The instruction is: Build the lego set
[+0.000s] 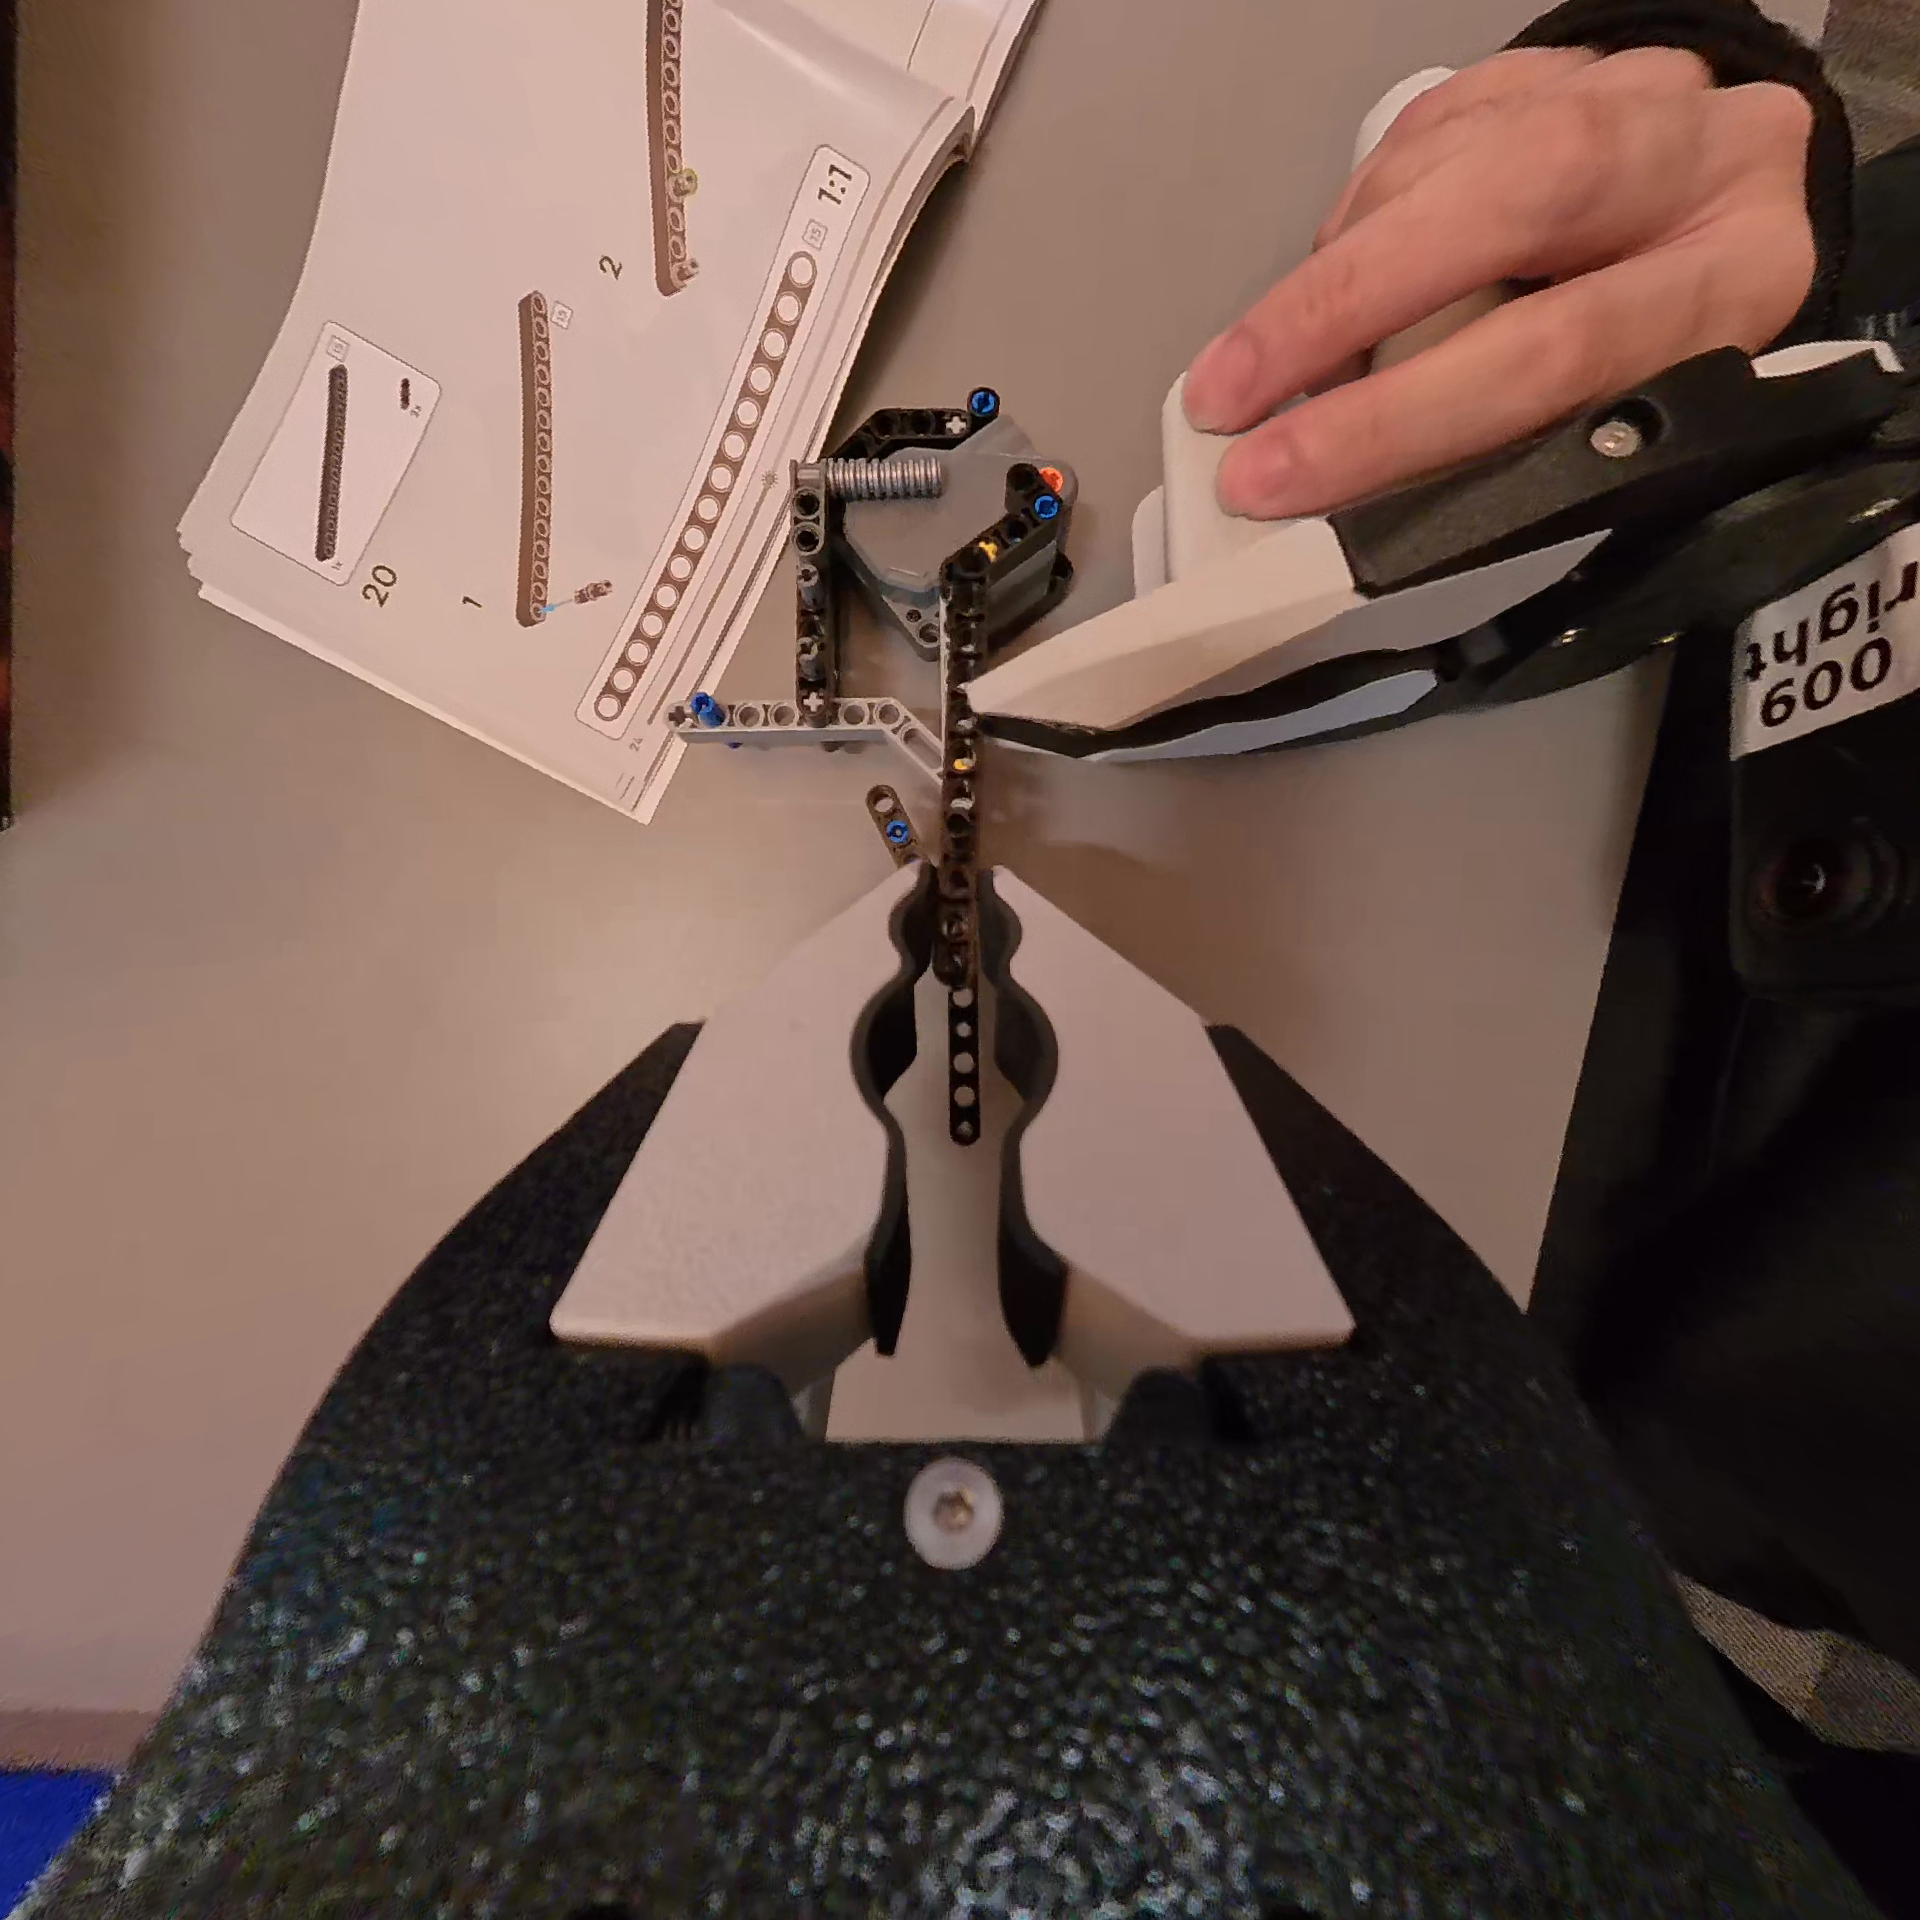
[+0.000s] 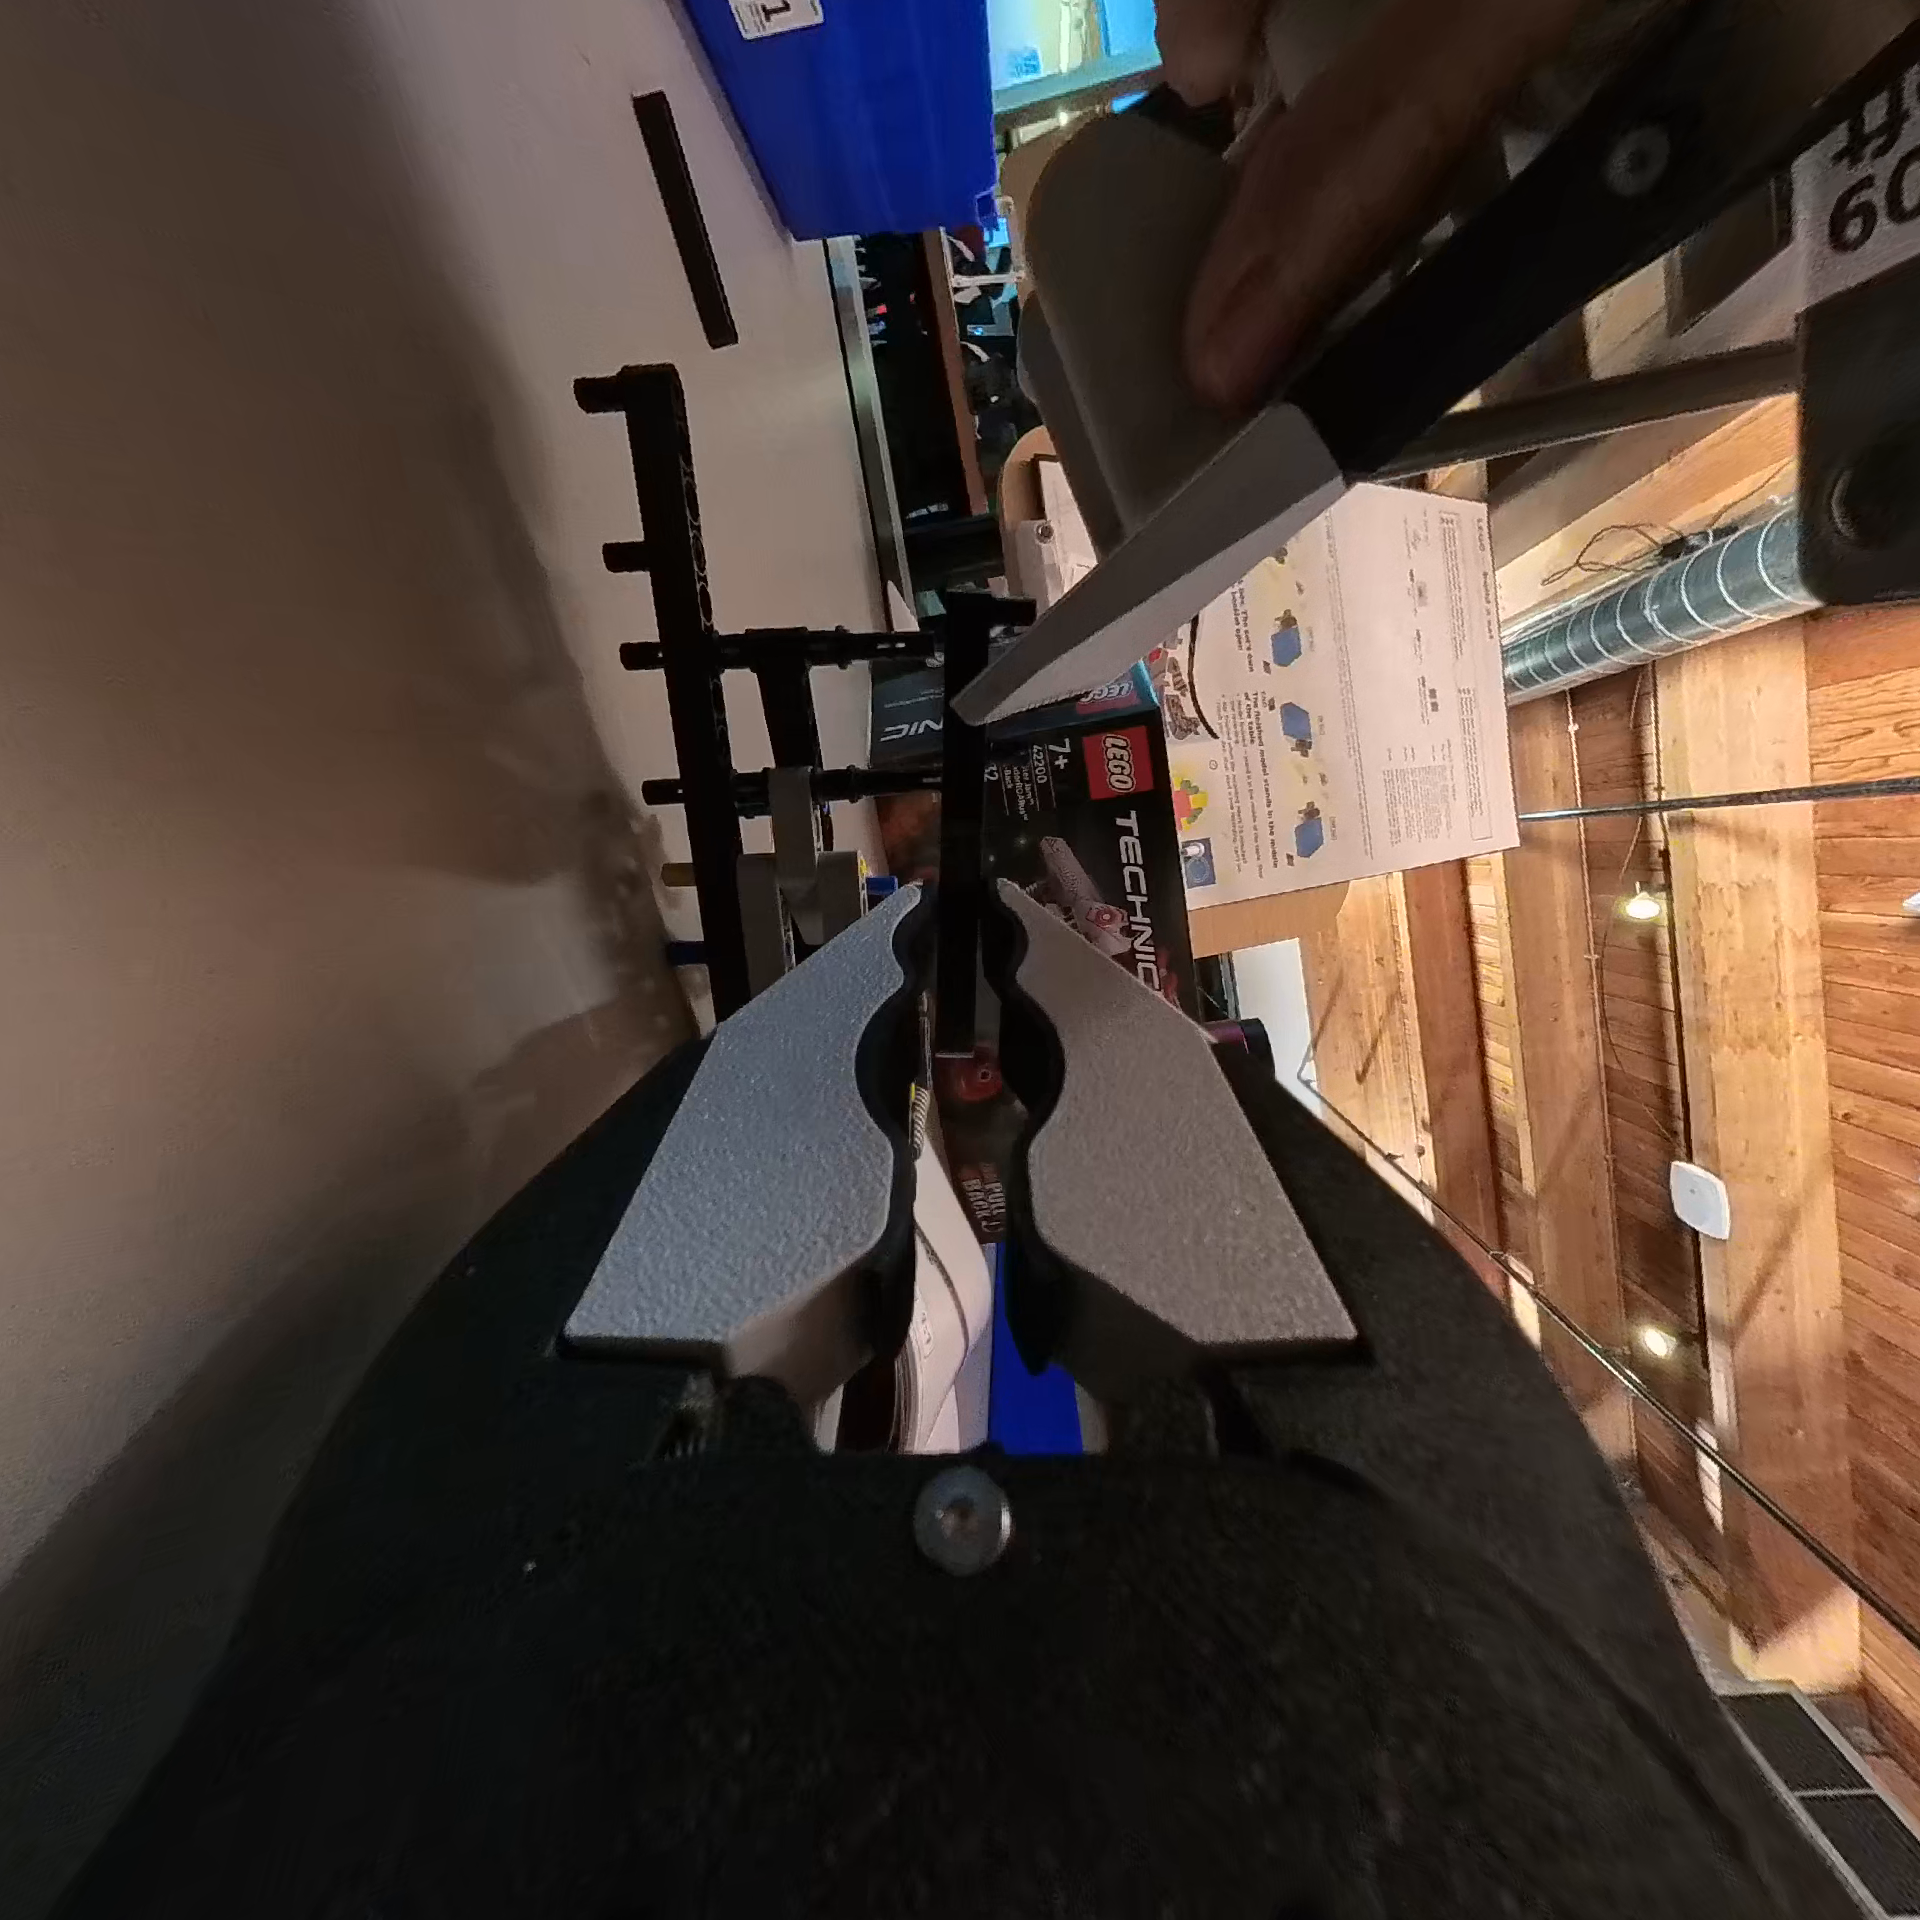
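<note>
Right, my left gripper [image 1: 958,883] has its jaws clamped on a long black beam [image 1: 961,831], which runs straight up the middle of the left wrist view, its near end poking back between my fingers [image 1: 748,1122]. Further up, that beam bends and joins the model [image 1: 914,540]: a grey block with a silver spring across its top, black beams around it, blue pins at the corners and an orange one beside them. A light grey beam [image 1: 800,717] sticks out to the left at the model's base, with a blue pin at its far end. All of it sits on the grey worktop [image 1: 312,1039], just beside the open booklet [image 1: 540,395], which lies at the upper left.

My right gripper [image 1: 971,717] comes in from the right, a hand [image 1: 1507,270] wrapped around its handle, and its tips meet the same beam partway up. Over in the right wrist view, turned on its side, those jaws [image 2: 961,904] pinch the beam edge-on [image 2: 961,810], closed tight on it. The left gripper's finger [image 2: 1122,613] slants in from above, touching the beam higher up. Behind sit the set's box [image 2: 1101,831], a printed sheet [image 2: 1351,707] and a blue bin [image 2: 862,114].
</note>
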`<state>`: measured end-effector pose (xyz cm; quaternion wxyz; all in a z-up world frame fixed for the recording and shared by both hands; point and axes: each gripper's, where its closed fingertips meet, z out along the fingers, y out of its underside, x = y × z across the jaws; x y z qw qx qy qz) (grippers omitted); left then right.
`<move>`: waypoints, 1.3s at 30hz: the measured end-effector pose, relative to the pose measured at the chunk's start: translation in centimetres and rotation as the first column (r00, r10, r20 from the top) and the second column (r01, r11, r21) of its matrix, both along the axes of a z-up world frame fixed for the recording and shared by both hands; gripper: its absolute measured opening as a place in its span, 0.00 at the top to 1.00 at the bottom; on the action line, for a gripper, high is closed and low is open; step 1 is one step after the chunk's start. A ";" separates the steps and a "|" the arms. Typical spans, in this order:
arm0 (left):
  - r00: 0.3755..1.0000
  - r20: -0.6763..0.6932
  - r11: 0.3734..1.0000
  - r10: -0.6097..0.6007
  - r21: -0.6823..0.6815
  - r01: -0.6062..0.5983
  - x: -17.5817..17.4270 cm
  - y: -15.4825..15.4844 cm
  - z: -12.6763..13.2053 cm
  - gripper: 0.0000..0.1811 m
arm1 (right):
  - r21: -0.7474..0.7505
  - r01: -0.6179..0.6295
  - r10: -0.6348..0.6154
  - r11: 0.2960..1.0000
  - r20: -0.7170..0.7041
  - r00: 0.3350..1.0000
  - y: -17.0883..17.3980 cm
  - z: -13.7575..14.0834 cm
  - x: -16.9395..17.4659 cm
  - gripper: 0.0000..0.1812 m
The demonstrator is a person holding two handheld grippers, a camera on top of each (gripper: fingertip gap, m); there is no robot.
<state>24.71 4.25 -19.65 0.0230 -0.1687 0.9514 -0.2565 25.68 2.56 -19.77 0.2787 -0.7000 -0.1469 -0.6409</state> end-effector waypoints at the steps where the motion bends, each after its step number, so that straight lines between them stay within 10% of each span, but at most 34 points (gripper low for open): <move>1: 1.000 0.007 1.000 0.002 -0.003 -0.002 0.0 0.0 0.0 0.97 | 0.003 0.000 0.000 1.000 -0.003 1.000 0.0 0.0 0.0 0.97; 23: 0.892 0.405 0.892 0.203 -0.453 0.003 1.8 3.5 2.9 0.81 | 0.026 -0.011 0.012 1.000 -0.031 0.999 0.0 -0.1 -0.1 0.97; 39: 0.870 0.488 0.888 0.077 -0.430 0.162 -0.3 3.9 -0.2 0.80 | 0.044 -0.019 0.021 0.999 -0.047 0.999 -0.2 0.0 -0.1 0.97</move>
